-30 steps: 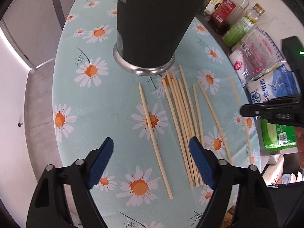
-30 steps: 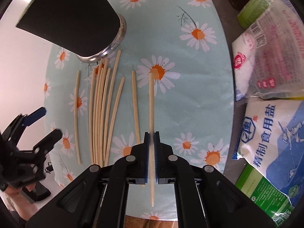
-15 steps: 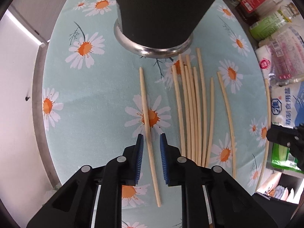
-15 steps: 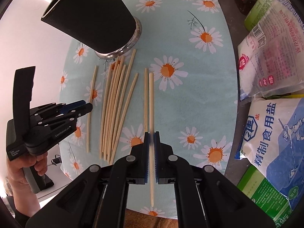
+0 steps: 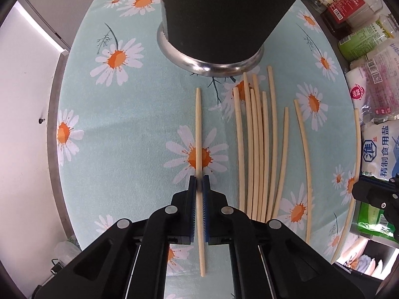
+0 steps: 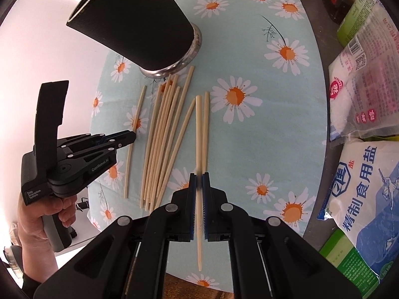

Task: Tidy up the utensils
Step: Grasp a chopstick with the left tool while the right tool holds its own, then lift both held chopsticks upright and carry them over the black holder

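Near the bench's left edge, the left gripper is clamped on a lone chopstick lying flat. Loose chopsticks lie mid-bench, ends toward the black holder, whose inside is hidden. The right gripper pinches another chopstick. Pick-up looks in hand; next each stick needs lifting and tipping upright over the holder's mouth.

Setting: round table in a bright, pale-walled room.
A light-blue daisy-print tablecloth covers the table. A white wall stands beyond its left edge; a dark countertop adjoins it on the right. Lighting is strong and even.
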